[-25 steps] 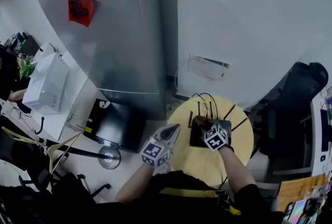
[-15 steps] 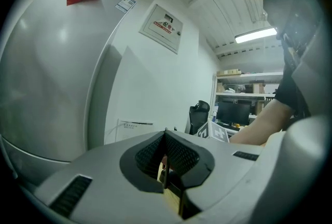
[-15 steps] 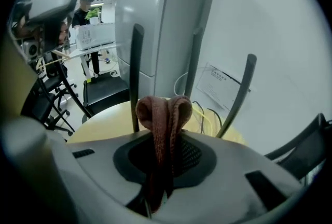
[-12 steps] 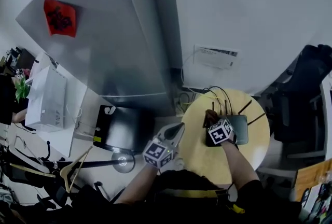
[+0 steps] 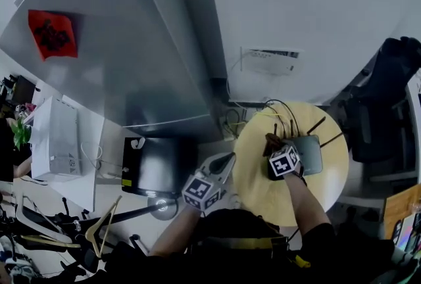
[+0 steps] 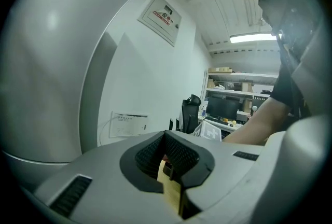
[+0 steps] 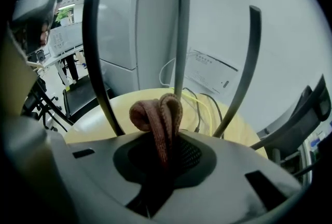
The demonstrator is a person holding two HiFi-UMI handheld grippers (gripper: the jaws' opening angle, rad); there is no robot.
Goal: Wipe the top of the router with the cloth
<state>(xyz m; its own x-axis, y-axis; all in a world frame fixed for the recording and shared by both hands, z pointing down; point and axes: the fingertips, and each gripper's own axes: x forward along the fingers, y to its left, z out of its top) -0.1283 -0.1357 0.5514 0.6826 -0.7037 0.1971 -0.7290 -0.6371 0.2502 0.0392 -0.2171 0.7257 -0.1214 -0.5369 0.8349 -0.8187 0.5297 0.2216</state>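
Far left, a white paper bag (image 5: 56, 138) is seen on a white desk, with wire hangers (image 5: 99, 227) on the floor below it. A grey fridge (image 5: 131, 66) is stood against the white wall, and a red paper square (image 5: 52, 34) is stuck to its door. A black box (image 5: 154, 164) is set on the floor at its foot.

The left gripper (image 5: 225, 159) is held off the left edge of the table, over the floor. Its jaws are pressed together at the tips, with nothing between them.

The round pale-yellow table (image 5: 263, 194) is placed near the wall. Cables (image 5: 279, 112) are trailed off its back edge, below a white wall panel (image 5: 270, 61).

The right gripper (image 5: 272, 144) is clamped on a folded brown cloth (image 5: 270, 140), a loop of which is pushed out past the tips. The cloth is held at the left end of the dark router (image 5: 310, 154), which is laid on the table. Contact with its top cannot be made out. Three antennas (image 7: 181, 31) are seen just ahead of the jaws.

Far right, a black office chair (image 5: 388, 98) is parked.
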